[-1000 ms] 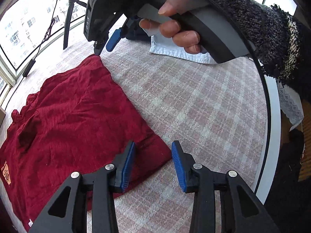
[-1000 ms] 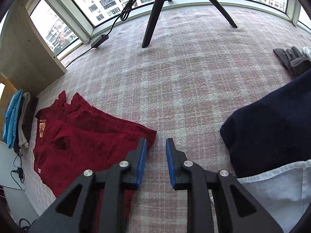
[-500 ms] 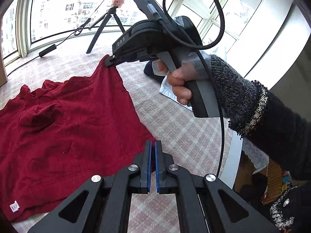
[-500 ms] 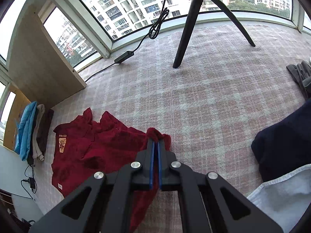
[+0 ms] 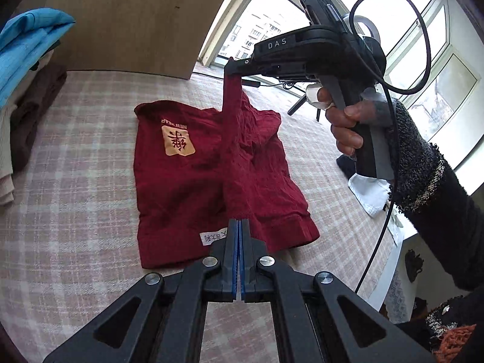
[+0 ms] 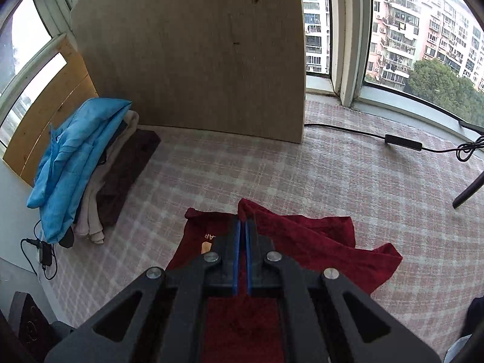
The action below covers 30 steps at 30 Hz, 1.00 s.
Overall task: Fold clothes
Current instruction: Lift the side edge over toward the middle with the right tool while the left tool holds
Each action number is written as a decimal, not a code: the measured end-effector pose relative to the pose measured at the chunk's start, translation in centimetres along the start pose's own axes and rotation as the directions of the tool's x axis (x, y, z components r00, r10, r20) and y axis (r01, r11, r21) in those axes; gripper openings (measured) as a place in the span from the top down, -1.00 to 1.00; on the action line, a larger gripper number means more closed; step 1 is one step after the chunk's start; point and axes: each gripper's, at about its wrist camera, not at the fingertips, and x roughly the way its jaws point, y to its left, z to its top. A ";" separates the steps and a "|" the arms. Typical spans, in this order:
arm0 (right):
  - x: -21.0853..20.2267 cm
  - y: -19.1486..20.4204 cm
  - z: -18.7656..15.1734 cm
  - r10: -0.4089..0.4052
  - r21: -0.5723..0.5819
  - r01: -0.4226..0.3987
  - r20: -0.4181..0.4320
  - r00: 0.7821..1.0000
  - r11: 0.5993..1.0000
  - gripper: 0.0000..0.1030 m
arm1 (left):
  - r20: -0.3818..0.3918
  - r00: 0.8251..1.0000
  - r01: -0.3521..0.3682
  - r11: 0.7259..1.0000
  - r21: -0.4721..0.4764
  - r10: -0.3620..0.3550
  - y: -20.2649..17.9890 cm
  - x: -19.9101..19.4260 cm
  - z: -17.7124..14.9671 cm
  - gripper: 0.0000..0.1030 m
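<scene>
A dark red garment (image 5: pixel 193 178) with a tan printed patch lies on the plaid cloth surface (image 5: pixel 66 211). My left gripper (image 5: pixel 239 227) is shut on its near edge, beside a white label. My right gripper (image 5: pixel 231 68) is shut on a far corner and holds it up, so a red fold stretches between the two. In the right wrist view the right gripper (image 6: pixel 242 227) is shut on red cloth (image 6: pixel 317 242), which drapes below and to the right.
A stack of folded clothes (image 6: pixel 81 163) with a blue garment on top lies at the left by a wooden board (image 6: pixel 196 54). A cable with a black box (image 6: pixel 402 142) runs along the window. A white cloth (image 5: pixel 369 193) lies at the right.
Both grippers closed on the red garment's edge, then lifted and carried it across the garment toward the board side. The garment now lies partly doubled over with the printed patch showing.
</scene>
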 end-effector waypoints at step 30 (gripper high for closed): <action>9.9 10.7 -0.8 -0.262 -0.755 0.006 -0.220 0.940 0.656 0.34 | -0.147 0.989 0.015 0.999 0.030 -0.010 5.0 5.5 2.4 1.00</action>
